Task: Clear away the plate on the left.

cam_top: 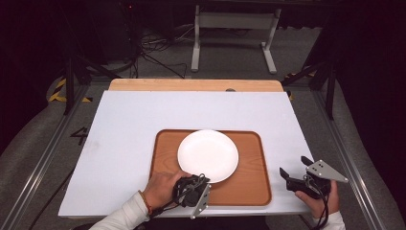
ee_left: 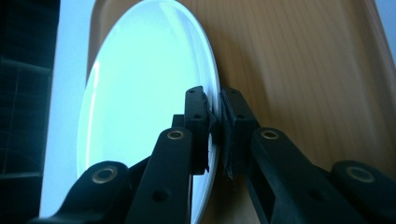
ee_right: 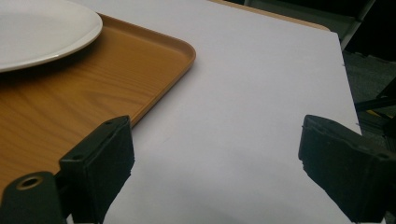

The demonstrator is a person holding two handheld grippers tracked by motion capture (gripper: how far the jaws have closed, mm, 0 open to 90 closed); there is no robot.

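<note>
- My left gripper (cam_top: 200, 181) has its jaws pinched tight on the near rim of the white plate (cam_top: 208, 155), which sits on the wooden tray (cam_top: 253, 167).
- Grasp looks made; lifting or shifting the plate is left, I judge.
- My right gripper (cam_top: 294, 168) waits right of the tray, jaws wide apart, empty.
- White surface (cam_top: 124, 139) otherwise bare; dim room, cables and a stand on the floor beyond.
</note>
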